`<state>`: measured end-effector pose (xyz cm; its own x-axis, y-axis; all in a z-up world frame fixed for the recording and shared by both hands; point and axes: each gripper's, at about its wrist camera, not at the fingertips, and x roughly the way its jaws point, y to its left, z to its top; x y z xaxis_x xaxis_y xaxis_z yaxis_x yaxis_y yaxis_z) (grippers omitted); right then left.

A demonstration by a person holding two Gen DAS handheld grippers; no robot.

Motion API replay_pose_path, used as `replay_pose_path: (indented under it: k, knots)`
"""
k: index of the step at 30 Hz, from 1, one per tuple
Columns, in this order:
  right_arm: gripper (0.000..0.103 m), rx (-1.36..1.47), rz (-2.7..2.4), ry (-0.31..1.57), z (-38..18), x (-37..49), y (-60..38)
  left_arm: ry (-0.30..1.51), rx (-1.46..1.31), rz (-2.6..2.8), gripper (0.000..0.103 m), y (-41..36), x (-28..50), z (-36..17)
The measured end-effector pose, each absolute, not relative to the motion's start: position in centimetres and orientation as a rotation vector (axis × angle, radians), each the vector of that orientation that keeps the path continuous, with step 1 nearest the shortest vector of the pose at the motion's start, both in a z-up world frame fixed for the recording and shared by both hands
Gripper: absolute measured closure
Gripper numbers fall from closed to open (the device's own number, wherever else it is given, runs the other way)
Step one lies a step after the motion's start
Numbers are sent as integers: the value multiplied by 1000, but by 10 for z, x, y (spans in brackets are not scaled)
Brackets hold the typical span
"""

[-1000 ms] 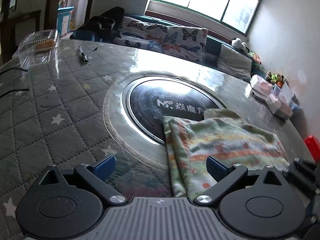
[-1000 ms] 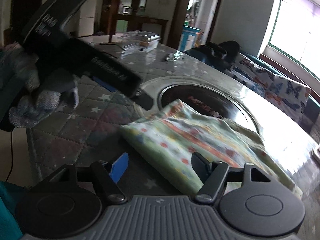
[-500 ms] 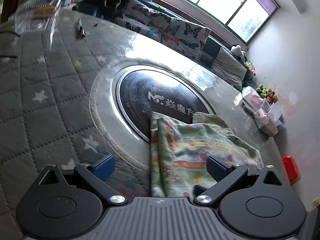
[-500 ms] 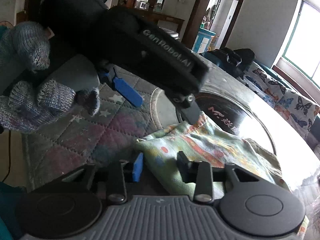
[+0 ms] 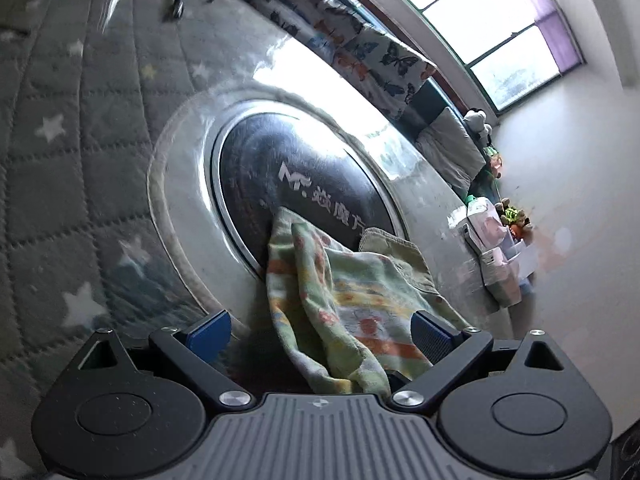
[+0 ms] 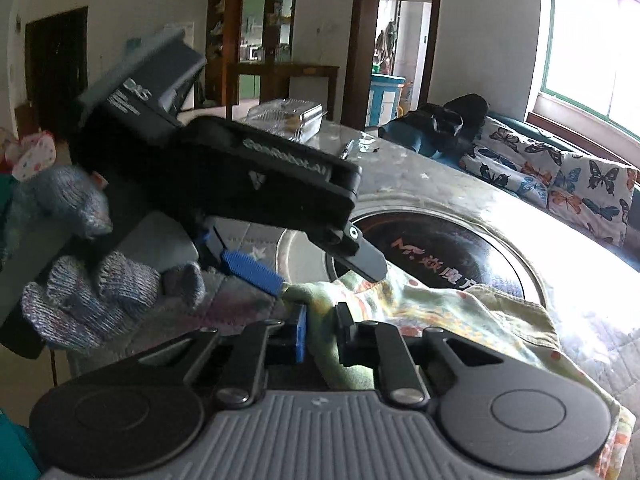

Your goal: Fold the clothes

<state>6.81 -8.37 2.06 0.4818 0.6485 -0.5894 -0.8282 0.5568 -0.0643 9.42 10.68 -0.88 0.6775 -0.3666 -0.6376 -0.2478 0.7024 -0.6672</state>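
Note:
A folded green garment with orange and yellow print (image 5: 352,304) lies on the table, partly over a dark round hotplate (image 5: 304,184). My left gripper (image 5: 320,332) is open, its jaws straddling the garment's near edge. In the right wrist view my right gripper (image 6: 320,334) is shut on the garment's near corner (image 6: 440,312), lifting it a little. The left gripper (image 6: 328,276) shows there too, held by a gloved hand (image 6: 92,292), its blue pad touching the same corner.
A grey quilted star-print cover (image 5: 64,160) lies over the table's left part. A clear plastic box (image 6: 286,118) and a pen (image 6: 346,148) sit at the far side. Tissue packs (image 5: 492,248) lie at the right edge. A butterfly-print sofa (image 6: 560,184) stands behind.
My right gripper closed onto the garment's near corner. My left gripper moved in and tilted down over the same corner, still open.

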Motion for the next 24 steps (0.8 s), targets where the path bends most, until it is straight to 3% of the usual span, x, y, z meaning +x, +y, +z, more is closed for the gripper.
replay_pose_path:
  k: [6,8,10,13,18,24]
  knots:
    - [91,-322,928,544,26,69,-97,877,-879,-111,31,101,106,-15]
    - [91,-315,932,545,26,69,-99,891,-898,-113,45,100,109,-19]
    - [91,-307,937,549,26,69,-100,906,-919,-113,65,100,113,-24]
    - [91,-288,948,562,24,72,-102,924,-931,-112,82,100,116,-31]
    - [84,-249,938,576,24,78,-112,930,-917,-109,88,101,117,-33]
    - [80,-204,808,598,27,98,-148,926,-886,-108,88,98,117,-31]
